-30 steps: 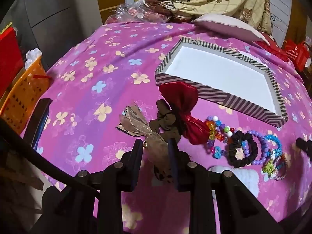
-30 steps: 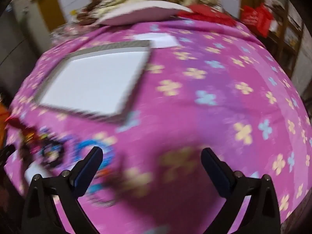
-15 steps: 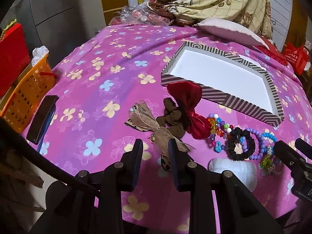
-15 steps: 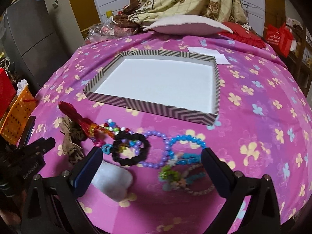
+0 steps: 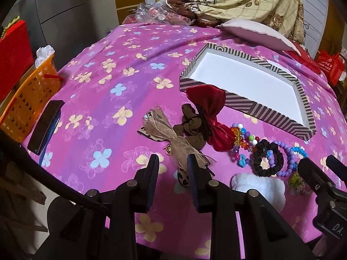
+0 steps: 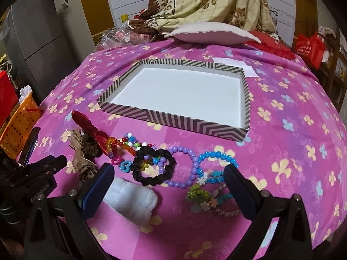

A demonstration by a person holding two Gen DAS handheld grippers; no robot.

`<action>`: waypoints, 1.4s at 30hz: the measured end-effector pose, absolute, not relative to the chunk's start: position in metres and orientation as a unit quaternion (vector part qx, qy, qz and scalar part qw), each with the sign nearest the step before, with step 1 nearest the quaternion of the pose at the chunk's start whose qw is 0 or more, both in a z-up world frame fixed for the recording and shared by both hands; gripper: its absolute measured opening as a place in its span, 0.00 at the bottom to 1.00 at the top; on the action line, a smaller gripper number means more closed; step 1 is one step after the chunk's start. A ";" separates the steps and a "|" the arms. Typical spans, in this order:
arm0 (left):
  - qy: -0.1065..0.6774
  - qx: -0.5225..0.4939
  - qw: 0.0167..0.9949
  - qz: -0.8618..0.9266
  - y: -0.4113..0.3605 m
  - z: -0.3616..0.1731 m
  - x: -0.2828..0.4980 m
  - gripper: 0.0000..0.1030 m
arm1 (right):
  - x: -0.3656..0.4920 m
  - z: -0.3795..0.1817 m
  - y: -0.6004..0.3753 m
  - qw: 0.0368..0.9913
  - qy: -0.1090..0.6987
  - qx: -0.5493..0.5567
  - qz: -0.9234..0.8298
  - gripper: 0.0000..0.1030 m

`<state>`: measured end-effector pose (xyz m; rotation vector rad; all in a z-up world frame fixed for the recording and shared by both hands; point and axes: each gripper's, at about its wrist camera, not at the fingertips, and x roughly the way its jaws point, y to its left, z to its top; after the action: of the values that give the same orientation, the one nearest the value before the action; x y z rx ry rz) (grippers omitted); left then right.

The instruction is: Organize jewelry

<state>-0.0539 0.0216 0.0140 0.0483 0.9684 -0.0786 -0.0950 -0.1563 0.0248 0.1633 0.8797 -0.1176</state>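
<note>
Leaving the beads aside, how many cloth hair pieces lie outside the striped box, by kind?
Bows: 2 (red bow, tan bow)
Scrunchies: 2 (brown scrunchie, black scrunchie)
Fluffy pieces: 1 (white fluffy piece)
Total: 5

Jewelry and hair pieces lay in a row before an empty striped box point(image 6: 173, 121).
A red bow point(image 5: 208, 112), brown scrunchie point(image 5: 190, 127), black scrunchie point(image 6: 154, 166), purple bead bracelet point(image 6: 190, 166) and blue bead bracelet point(image 6: 219, 156) rested on the bed, outside the box.
</note>
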 end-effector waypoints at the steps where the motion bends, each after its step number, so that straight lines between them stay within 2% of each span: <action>1: 0.466 0.022 0.884 -0.038 0.022 0.014 -0.054 0.45 | -0.095 0.024 -0.154 0.899 0.427 0.076 -0.057 1.00; 42: 0.467 0.025 0.883 -0.044 0.016 0.013 -0.055 0.45 | -0.089 0.017 -0.141 0.887 0.455 0.067 -0.030 0.99</action>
<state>-0.0550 0.0165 0.0129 0.0513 0.9732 -0.0922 -0.0886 -0.1410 0.0169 0.1383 0.9464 -0.0619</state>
